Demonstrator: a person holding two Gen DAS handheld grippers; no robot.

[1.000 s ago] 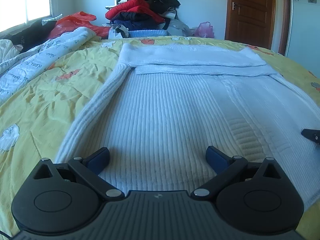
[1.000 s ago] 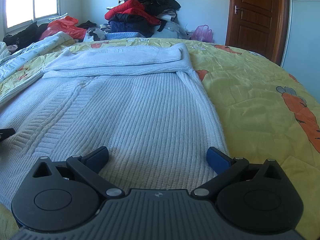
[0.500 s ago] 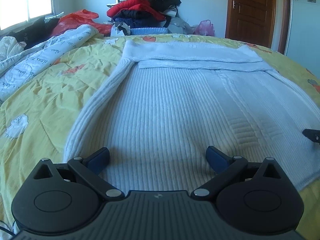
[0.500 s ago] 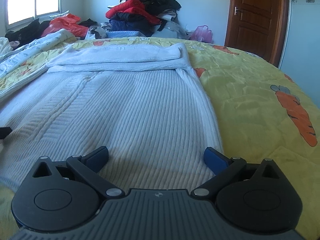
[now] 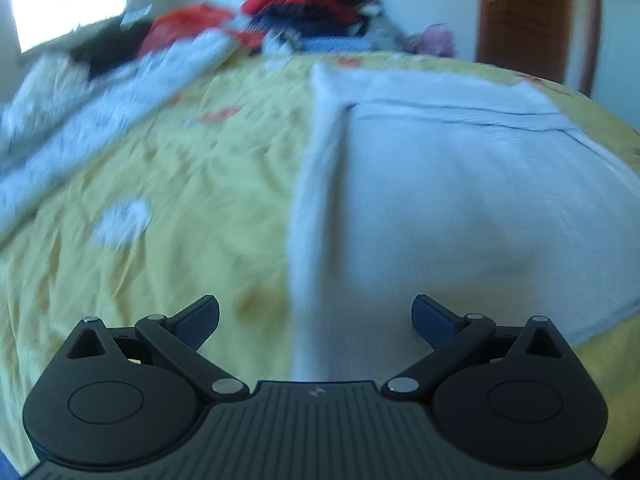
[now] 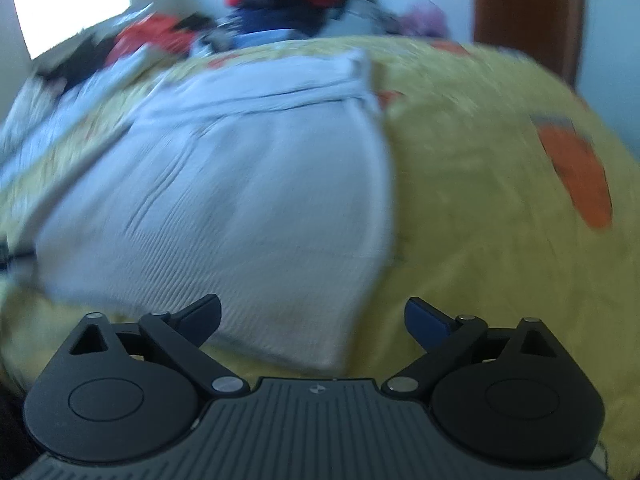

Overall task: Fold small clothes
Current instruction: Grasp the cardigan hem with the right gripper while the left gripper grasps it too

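A white ribbed knit sweater [image 5: 460, 200] lies flat on the yellow bedspread [image 5: 180, 200], its far part folded over. My left gripper [image 5: 316, 316] is open and empty over the sweater's near left edge, where a sleeve runs along the side. In the right wrist view the same sweater [image 6: 248, 200] fills the left half. My right gripper [image 6: 312, 316] is open and empty over its near right corner. Both views are motion-blurred.
A pile of red, black and blue clothes [image 5: 320, 8] stands beyond the far end of the bed. A white printed quilt [image 5: 100, 104] lies at the left under a window. A brown door [image 5: 528, 20] is at the far right. An orange carrot print [image 6: 576, 172] marks the bedspread at right.
Both grippers have pulled back and lifted towards the near hem. The left has shifted left to the sweater's side edge, the right has shifted right to its corner. Both stay open.
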